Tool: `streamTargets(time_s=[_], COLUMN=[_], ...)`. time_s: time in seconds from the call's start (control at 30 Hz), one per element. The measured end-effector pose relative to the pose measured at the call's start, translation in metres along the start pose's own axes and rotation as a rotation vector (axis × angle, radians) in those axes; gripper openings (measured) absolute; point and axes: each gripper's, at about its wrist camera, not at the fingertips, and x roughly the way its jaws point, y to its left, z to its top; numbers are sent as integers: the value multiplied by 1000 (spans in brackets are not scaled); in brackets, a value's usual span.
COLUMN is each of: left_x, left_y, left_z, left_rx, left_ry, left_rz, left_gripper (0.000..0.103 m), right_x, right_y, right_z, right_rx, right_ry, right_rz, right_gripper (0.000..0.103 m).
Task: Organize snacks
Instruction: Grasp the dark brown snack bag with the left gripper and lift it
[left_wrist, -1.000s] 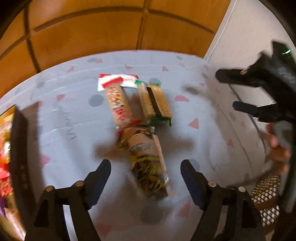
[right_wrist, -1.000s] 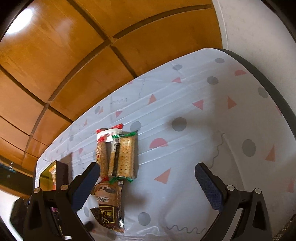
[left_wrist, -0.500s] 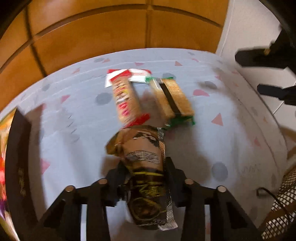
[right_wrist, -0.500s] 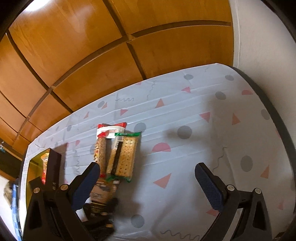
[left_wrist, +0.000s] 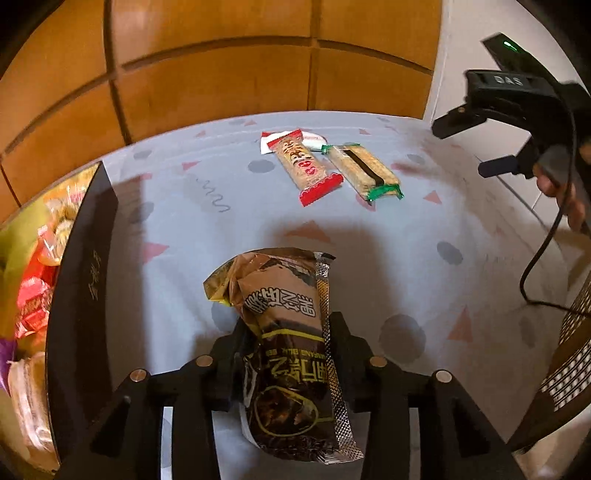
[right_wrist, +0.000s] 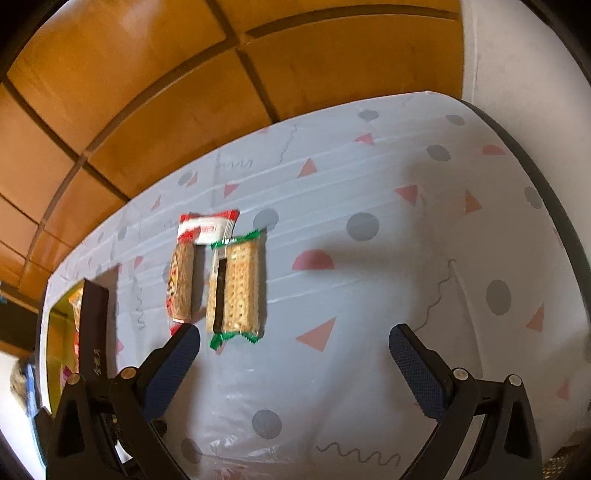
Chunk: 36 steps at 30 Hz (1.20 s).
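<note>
My left gripper (left_wrist: 286, 341) is shut on a brown snack packet (left_wrist: 284, 332) and holds it above the table. A red-ended cracker bar (left_wrist: 301, 168) and a green-ended cracker pack (left_wrist: 364, 171) lie side by side further back; a small white-and-red packet (left_wrist: 310, 138) sits behind them. In the right wrist view the red bar (right_wrist: 181, 286), green pack (right_wrist: 236, 286) and white packet (right_wrist: 207, 230) lie ahead and left of my open, empty right gripper (right_wrist: 293, 341). The right gripper also shows in the left wrist view (left_wrist: 476, 147), held high at right.
A black-walled box (left_wrist: 81, 280) filled with wrapped snacks stands at the left; it shows in the right wrist view (right_wrist: 94, 332) too. The table has a pale cloth (left_wrist: 424, 236) with dots and triangles. A wooden wall is behind, a wicker chair (left_wrist: 569, 354) at right.
My left gripper closed on the brown packet and lifted it back from the other snacks. The right gripper stayed open and shifted a little.
</note>
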Motion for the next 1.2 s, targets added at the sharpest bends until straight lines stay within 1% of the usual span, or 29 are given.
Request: streamTargets(time_s=[0.13, 0.3, 0.43, 0.47, 0.5, 0.57, 0.6, 0.67, 0.73, 0.8, 0.83, 0.87, 0.97, 1.07, 1.13, 1.2], left_x=[3, 0, 0, 1, 1, 0, 0, 0, 1, 1, 1, 1, 0, 0, 0, 0], left_y=[4, 6, 7, 8, 8, 9, 9, 10, 11, 11, 10, 11, 11, 11, 12, 12], left_z=[1, -3, -3, -4, -4, -4, -4, -4, -4, -3, -3, -3, -2, -3, -3, -3], left_rx=[-14, -24, -31, -34, -36, -42, -45, -52, -59, -63, -64, -66, -68, -73, -76, -77], left_ry=[-13, -35, -45, -46, -48, -51, -53, -56, -59, -60, -60, -61, -64, -68, -68, -70], left_rz=[-21, -28, -35, -39, -42, -47, -50, -59, -67, -72, -74, -75, -77, -80, -82, -83], left_gripper=[42, 42, 42, 42, 42, 42, 41, 42, 42, 42, 42, 42, 42, 42, 42, 43], right_x=[7, 14, 18, 18, 19, 20, 23, 28, 30, 34, 39, 42, 65, 88, 102, 116], right_y=[1, 0, 6, 8, 11, 16, 16, 16, 21, 27, 33, 37, 57, 75, 84, 90], right_z=[-2, -3, -5, -5, -6, -7, -8, -7, -3, 2, 8, 12, 27, 36, 39, 38], right_rx=[-7, 2, -38, -51, -72, -100, -102, -87, -73, -56, -50, -53, -82, -140, -179, -221], right_ry=[26, 56, 59, 58, 56, 51, 61, 85, 86, 84, 81, 79, 94, 109, 126, 160], right_rz=[-21, -40, -71, -78, -93, -106, -105, -87, -63, -47, -43, -48, -64, -120, -138, -191], right_gripper=[103, 103, 103, 101, 97, 70, 68, 68, 69, 77, 83, 84, 84, 84, 82, 81])
